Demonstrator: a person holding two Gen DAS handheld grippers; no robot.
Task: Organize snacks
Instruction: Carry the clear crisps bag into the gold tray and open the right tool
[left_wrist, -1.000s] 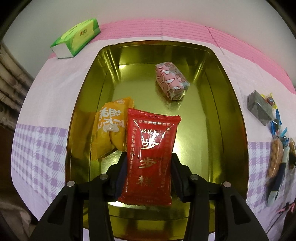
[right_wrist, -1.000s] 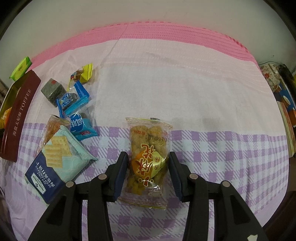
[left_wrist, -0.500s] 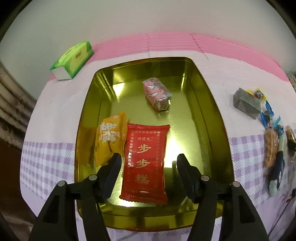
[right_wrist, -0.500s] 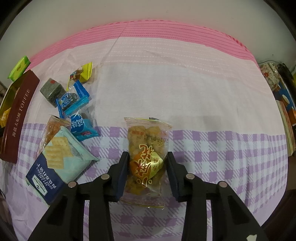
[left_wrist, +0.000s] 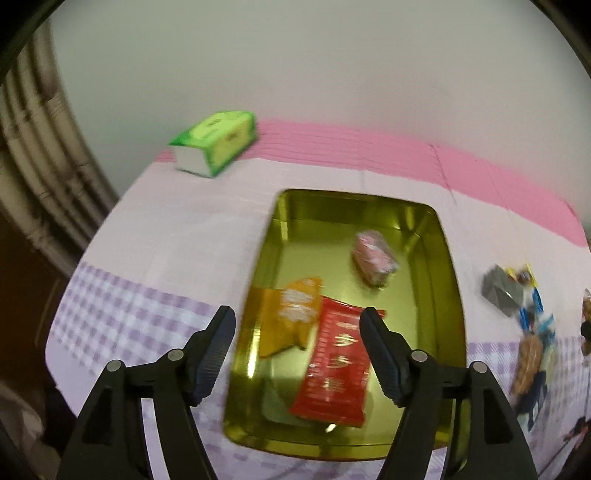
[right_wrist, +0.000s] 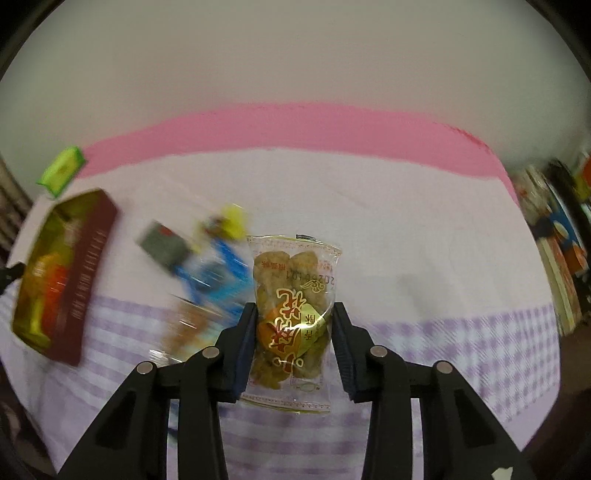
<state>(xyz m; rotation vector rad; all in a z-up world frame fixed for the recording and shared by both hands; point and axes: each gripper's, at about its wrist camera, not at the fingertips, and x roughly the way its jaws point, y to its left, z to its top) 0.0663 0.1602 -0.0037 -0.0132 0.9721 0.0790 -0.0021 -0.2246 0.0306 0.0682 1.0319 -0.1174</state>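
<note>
Left wrist view: left gripper (left_wrist: 297, 352) jaws now wide apart, empty; red flat snack packet (left_wrist: 334, 369) released into gold metal tin (left_wrist: 448, 280). Right wrist view: right gripper (right_wrist: 293, 339) jaws clamp clear pouch of brown fried snacks (right_wrist: 291, 306), lifted off table; tin next.

We seem to be in a home, at a surface (right_wrist: 406, 206) spread with a pink and lilac checked cloth against a plain pale wall (left_wrist: 332, 66). A green tissue pack (left_wrist: 214, 142) and a gold toffee tin (left_wrist: 448, 295) suggest a domestic room.
</note>
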